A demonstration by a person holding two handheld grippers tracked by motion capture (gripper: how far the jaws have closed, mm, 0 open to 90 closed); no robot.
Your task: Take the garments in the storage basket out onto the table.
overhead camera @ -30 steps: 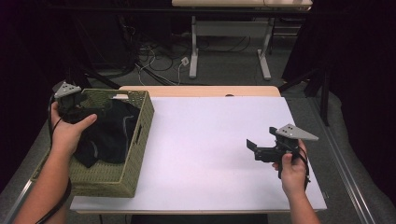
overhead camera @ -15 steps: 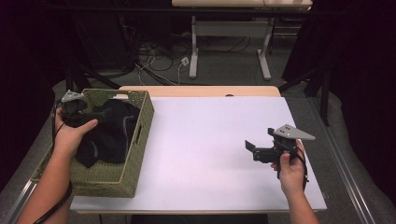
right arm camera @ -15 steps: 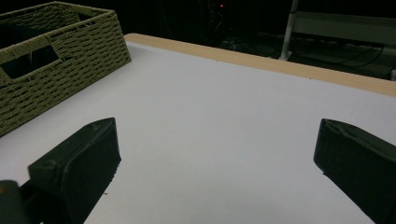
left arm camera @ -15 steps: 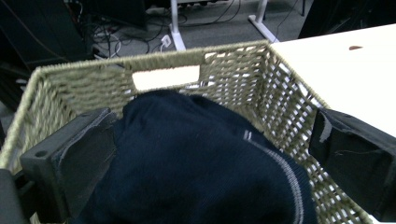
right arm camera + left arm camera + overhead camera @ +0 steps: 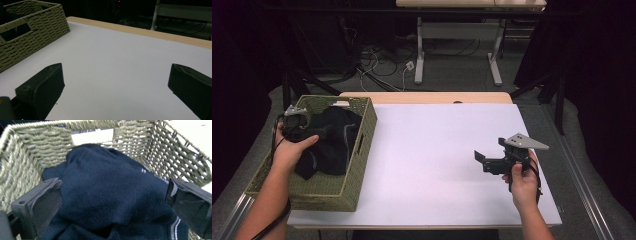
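One basket (image 5: 357, 165) at the table's (image 5: 432, 150) nine o'clock edge holds one dark sweater (image 5: 105, 195). The left gripper (image 5: 112, 202) hangs wide open over it; its view shows white stripes. The right gripper (image 5: 484, 160), wide open and empty, hovers at four o'clock over bare table.

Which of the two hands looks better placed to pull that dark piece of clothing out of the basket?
Likely the left. The left gripper hangs open right over the dark garment inside the wicker basket. The right gripper is open too, but far across the white table.
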